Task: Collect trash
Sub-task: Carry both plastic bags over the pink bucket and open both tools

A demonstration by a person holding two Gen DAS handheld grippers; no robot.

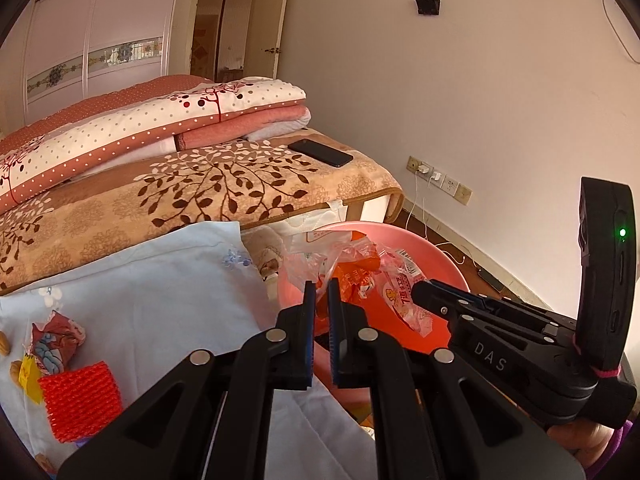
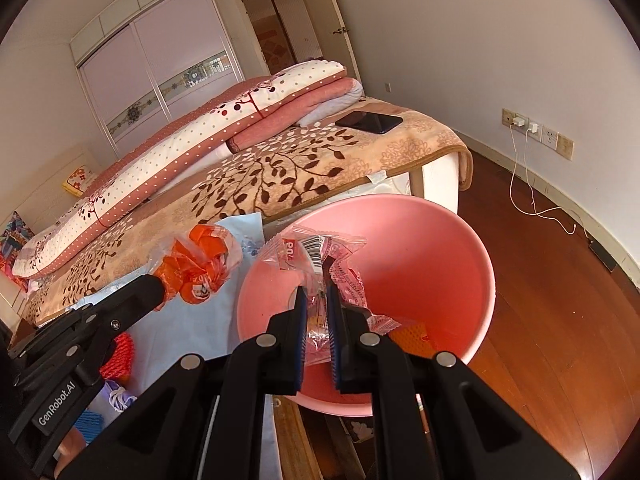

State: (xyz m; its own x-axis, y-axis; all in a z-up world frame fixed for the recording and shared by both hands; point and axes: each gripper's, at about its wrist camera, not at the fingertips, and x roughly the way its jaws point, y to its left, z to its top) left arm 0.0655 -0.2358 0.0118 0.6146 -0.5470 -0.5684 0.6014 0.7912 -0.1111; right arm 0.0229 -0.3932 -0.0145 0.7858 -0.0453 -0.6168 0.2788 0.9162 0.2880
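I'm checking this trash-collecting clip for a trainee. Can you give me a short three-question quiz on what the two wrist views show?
1. True or false: the left gripper is shut on an orange wrapper.
2. What does the right gripper hold over the pink bin? A) a phone B) a clear printed wrapper C) a red foam net
3. Fill in: the black phone lies on the ____.

Key:
1. True.
2. B, the clear printed wrapper; the red foam net lies on the pale blue cloth.
3. Bed, on the leaf-patterned blanket.
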